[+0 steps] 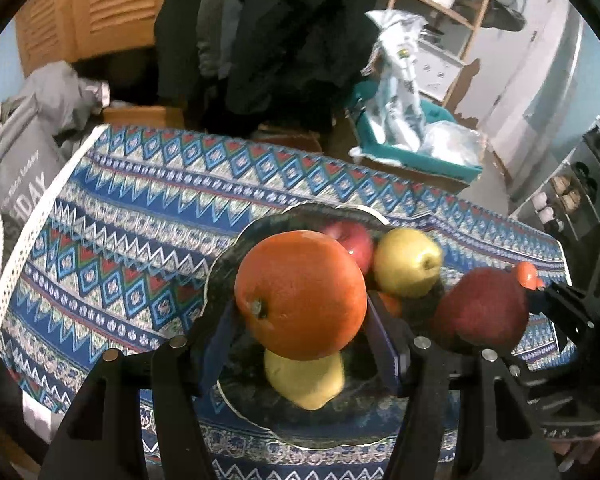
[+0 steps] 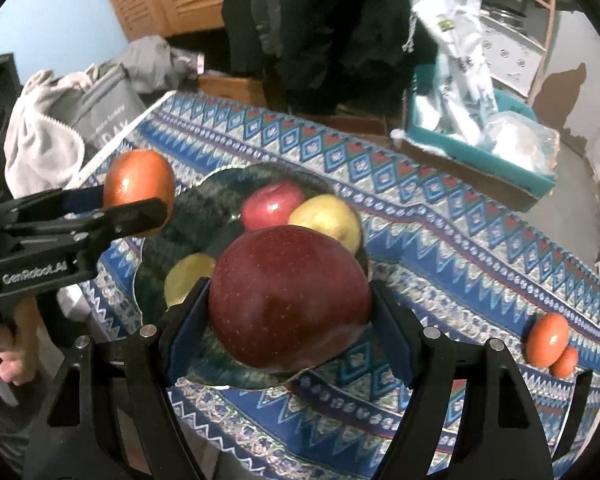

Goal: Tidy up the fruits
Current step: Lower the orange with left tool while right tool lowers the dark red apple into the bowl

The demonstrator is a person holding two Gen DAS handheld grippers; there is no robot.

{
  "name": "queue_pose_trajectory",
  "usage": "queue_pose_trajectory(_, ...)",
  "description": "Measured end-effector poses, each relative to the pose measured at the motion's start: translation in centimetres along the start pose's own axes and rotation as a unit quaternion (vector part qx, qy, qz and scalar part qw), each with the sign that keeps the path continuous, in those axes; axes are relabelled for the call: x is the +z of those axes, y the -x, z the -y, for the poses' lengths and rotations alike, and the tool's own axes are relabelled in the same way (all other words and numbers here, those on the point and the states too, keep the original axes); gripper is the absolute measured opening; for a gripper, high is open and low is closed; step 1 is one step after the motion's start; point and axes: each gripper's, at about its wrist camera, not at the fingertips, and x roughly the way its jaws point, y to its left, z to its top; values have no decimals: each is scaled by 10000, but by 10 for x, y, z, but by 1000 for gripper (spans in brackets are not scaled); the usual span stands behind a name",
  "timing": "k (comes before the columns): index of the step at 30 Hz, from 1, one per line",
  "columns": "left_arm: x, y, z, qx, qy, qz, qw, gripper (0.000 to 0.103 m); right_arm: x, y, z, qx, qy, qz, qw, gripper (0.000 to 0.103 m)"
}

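My left gripper (image 1: 300, 312) is shut on a big orange (image 1: 300, 292), held above a dark patterned plate (image 1: 236, 248). On the plate lie a red apple (image 1: 352, 240), a yellow apple (image 1: 408, 262) and a second yellow fruit (image 1: 304, 380) under the orange. My right gripper (image 2: 290, 320) is shut on a large dark red apple (image 2: 290, 296) over the plate's (image 2: 204, 196) near right edge. The right wrist view also shows the left gripper (image 2: 136, 204) with the orange (image 2: 140, 180) at the plate's left side. The dark red apple (image 1: 480, 308) appears at the right of the left wrist view.
The table wears a blue patterned cloth (image 2: 440, 240). Two small orange fruits (image 2: 548, 340) lie on it at the right. A teal box (image 2: 480, 148) with plastic bags, a grey bag (image 1: 16, 168) and dark clothing (image 1: 284, 32) stand beyond the table's far edge. A hand (image 2: 4, 344) holds the left gripper's handle.
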Motion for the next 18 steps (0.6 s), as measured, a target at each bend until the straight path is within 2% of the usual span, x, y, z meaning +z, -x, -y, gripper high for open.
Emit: queue_pose_trajectory(18,-12,-26,-25,187,247,-491,9983,64,-9,-42,-27,121,223,-543,9982,77)
